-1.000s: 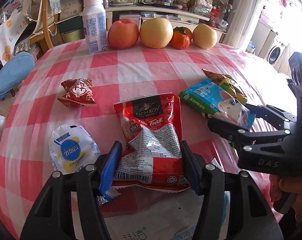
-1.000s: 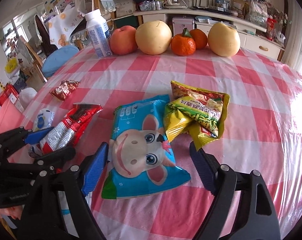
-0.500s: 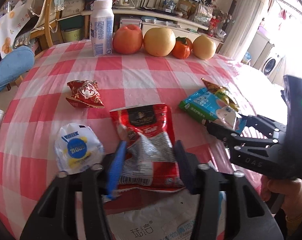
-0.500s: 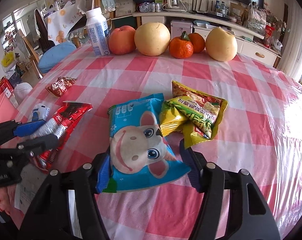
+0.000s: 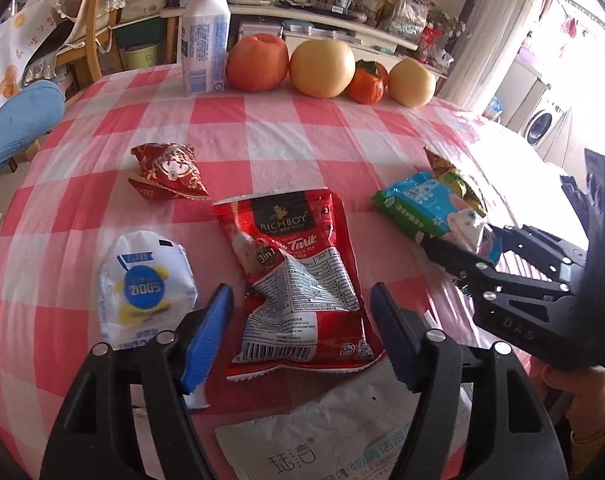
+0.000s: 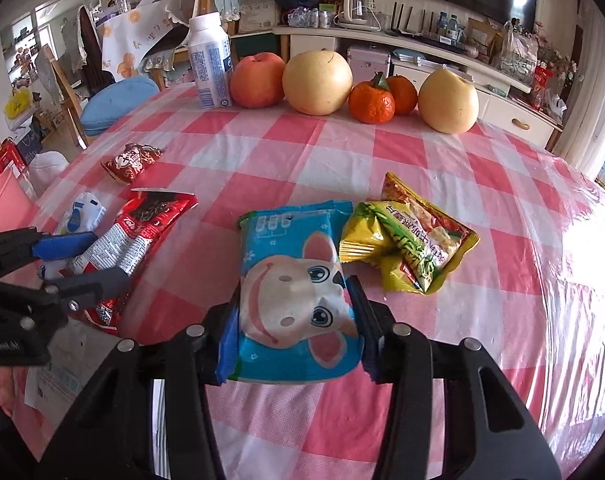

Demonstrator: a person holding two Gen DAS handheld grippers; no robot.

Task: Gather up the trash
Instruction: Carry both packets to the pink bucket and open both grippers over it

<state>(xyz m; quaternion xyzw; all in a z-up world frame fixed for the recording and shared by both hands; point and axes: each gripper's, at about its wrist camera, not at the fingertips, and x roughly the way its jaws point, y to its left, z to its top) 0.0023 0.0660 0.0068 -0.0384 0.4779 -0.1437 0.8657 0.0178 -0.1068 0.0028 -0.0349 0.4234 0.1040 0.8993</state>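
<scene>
So the desk [image 6: 482,168] with its pink checked cloth is pretty crowded: a white bottle [image 6: 210,64], an apple [image 6: 257,80], two pears and tangerines line the far edge, and a small red wrapper [image 5: 167,171] and a white pouch [image 5: 144,280] lie over on the left. A yellow snack bag [image 6: 414,240] touches the blue cow packet [image 6: 298,296]. Some printed paper at the near edge is cut off. The right gripper [image 6: 296,320] has just been closing and pinches the blue packet. The left gripper [image 5: 300,336] has just been opening, its pads clear either side of the creased red tea sachet [image 5: 298,280].
</scene>
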